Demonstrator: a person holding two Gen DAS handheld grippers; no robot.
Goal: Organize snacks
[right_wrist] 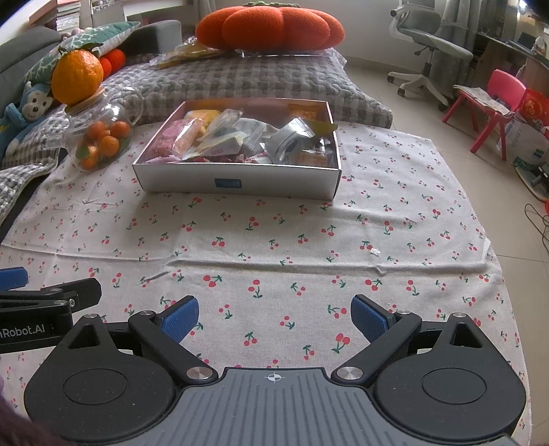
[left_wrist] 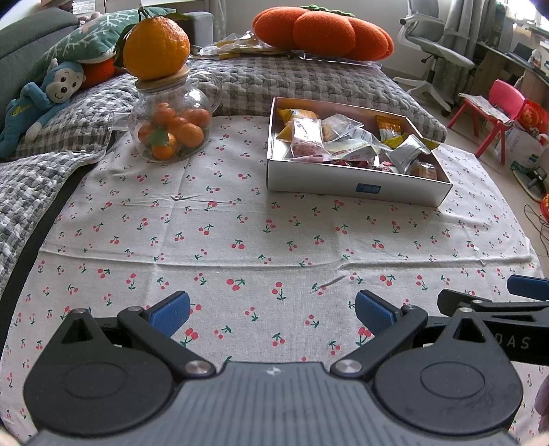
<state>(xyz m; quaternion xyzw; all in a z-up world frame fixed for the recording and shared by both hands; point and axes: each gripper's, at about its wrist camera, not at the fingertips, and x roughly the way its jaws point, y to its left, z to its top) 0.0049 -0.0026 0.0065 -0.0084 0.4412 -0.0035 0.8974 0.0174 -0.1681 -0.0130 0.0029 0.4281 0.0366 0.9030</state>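
both pairs of jaws stand wide apart and hold nothing, hovering side by side low over the cherry-print cloth (left_wrist: 240, 219) that covers the surface. left gripper (left_wrist: 272, 310) shows its blue pads (left_wrist: 170, 314) spread well apart with only bare cloth between them, touching nothing; the tip of the right gripper (right_wrist: 274, 314) juts in just beside its right jaw. in the right wrist view the right gripper's pads (right_wrist: 369, 317) are spread just as wide, again with only cloth between, and the left gripper's black finger pokes in beside its left jaw. well ahead of both sets of jaws sits the white snack box (right_wrist: 240, 180), open-topped and heaped with wrapped snacks (right_wrist: 240, 140): it lies ahead and to the right of the left jaws, and straight ahead, slightly left, of the right jaws. left of the box stands a glass teapot (left_wrist: 171, 120) filled with small oranges, with a large orange (left_wrist: 156, 48) resting on its wooden lid. beyond the box lies a grey quilted cushion (right_wrist: 247, 82) bearing an orange pumpkin pillow (right_wrist: 271, 25).
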